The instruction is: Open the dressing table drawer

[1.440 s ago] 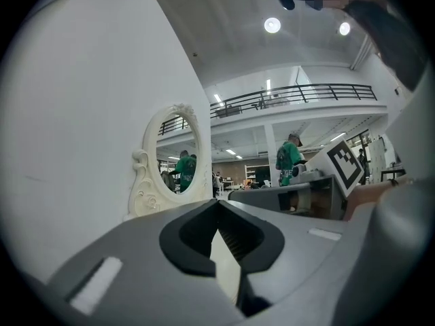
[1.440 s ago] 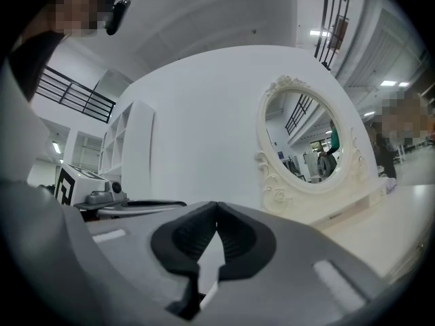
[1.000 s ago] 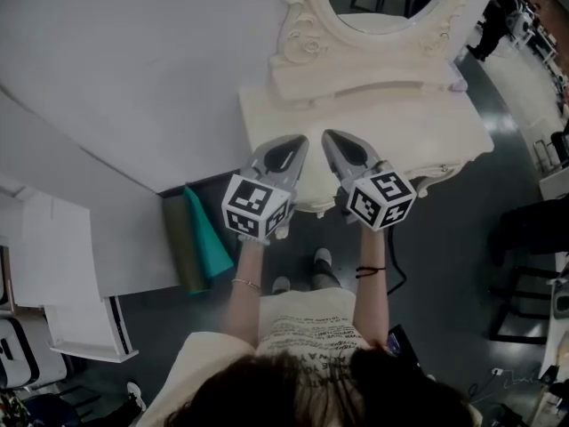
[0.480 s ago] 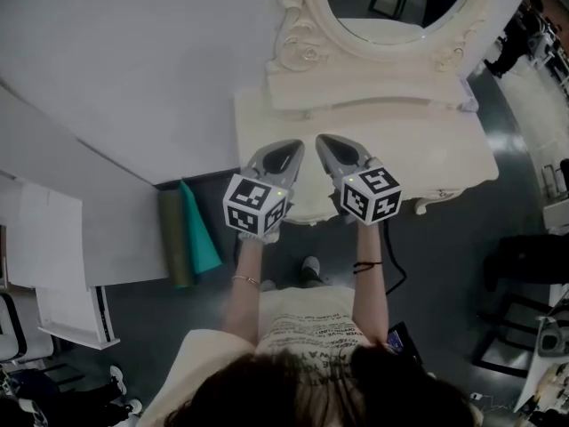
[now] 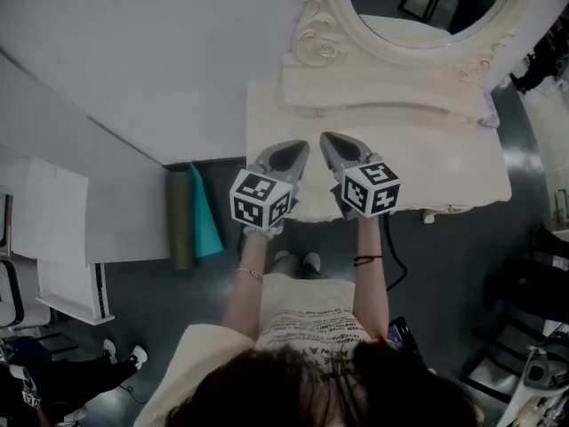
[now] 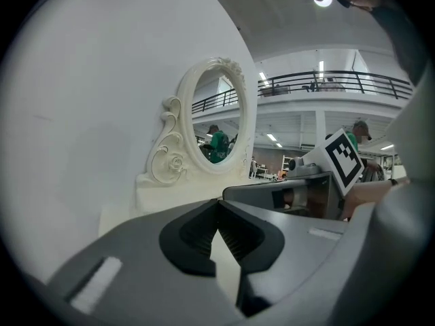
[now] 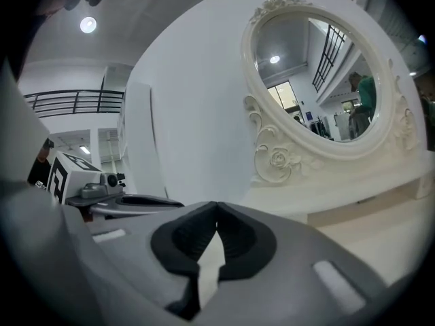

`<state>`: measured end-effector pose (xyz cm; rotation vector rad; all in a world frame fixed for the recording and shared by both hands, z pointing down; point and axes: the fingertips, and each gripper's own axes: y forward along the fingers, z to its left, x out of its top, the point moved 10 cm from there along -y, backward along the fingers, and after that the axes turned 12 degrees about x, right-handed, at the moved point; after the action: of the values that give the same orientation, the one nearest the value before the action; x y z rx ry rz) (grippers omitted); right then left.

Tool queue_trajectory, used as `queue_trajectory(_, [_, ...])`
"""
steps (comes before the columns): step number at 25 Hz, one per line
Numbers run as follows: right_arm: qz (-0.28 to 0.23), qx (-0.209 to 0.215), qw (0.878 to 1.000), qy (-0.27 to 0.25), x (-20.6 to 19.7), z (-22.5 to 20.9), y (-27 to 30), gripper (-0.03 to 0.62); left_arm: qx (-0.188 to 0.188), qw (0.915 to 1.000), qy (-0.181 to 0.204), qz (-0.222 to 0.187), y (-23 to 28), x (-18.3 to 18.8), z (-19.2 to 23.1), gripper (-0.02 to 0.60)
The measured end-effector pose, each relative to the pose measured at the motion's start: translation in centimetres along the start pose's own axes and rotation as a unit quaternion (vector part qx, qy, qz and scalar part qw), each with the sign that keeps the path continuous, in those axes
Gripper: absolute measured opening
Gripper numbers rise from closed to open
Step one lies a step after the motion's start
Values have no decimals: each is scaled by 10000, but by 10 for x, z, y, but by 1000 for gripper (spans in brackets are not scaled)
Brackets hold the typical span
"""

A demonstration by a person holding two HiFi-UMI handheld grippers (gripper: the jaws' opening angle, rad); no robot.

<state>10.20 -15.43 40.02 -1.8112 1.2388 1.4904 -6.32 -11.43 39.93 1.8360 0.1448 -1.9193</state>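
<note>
A person stands facing one cream-painted dressing table (image 5: 427,149) set against a plain white wall (image 5: 133,60), holding two grey hand-held tools side by side over the table's near edge. The left tool (image 5: 286,154) and the right tool (image 5: 342,148) both point toward the one oval mirror (image 5: 418,7) in its carved cream frame, their tips near each other but apart. Each tool carries one white cube with black square markers, the left cube (image 5: 260,199) and the right cube (image 5: 370,188), two in all. In the left gripper view the left tool's two dark ribbed pads (image 6: 197,236) meet at their tips, clenched on nothing; in the right gripper view the right tool's two pads (image 7: 183,243) are likewise pressed together and empty. The drawer lies out of sight under the tabletop's front lip, beneath the two tools, and no view shows its front. On the dark grey floor (image 5: 444,265) to the left of the table, one teal wedge-shaped sheet (image 5: 203,225) lies just beside one olive roll (image 5: 180,221) at the foot of the wall. One black cable (image 5: 391,256) trails beside the person's right arm. Two pale shoes (image 5: 296,261) show below the table's edge. One thin bracelet (image 5: 249,274) circles the left wrist and one black band (image 5: 366,260) the right.
</note>
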Motion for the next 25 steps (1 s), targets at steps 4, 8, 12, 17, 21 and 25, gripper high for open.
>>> queue_trajectory(4, [92,-108,9998,142,-7,-12,16,3,-20,9998,-96,191,13,-10,11,-2])
queue_trajectory(8, [217,-277,9990,286,-14,-28,31,3,-87,9991,-134,388,30,-17,25,-2])
queue_trajectory(12, [341,-493,9973,423,-20,-44,47,3,-191,9982,-156,540,48,-22,40,-2])
queue_trajectory(17, [480,-746,9946,542,-31,-56,60,3,-305,9967,-250,704,62,-32,54,-2])
queue_trajectory(21, [476,-885,9927,668,-37,-67,65,5,-377,9956,-272,811,71,-37,58,-2])
queue_trajectory(25, [587,-918,9909,793,-40,-78,70,20,-368,9948,-353,886,79,-39,60,-2])
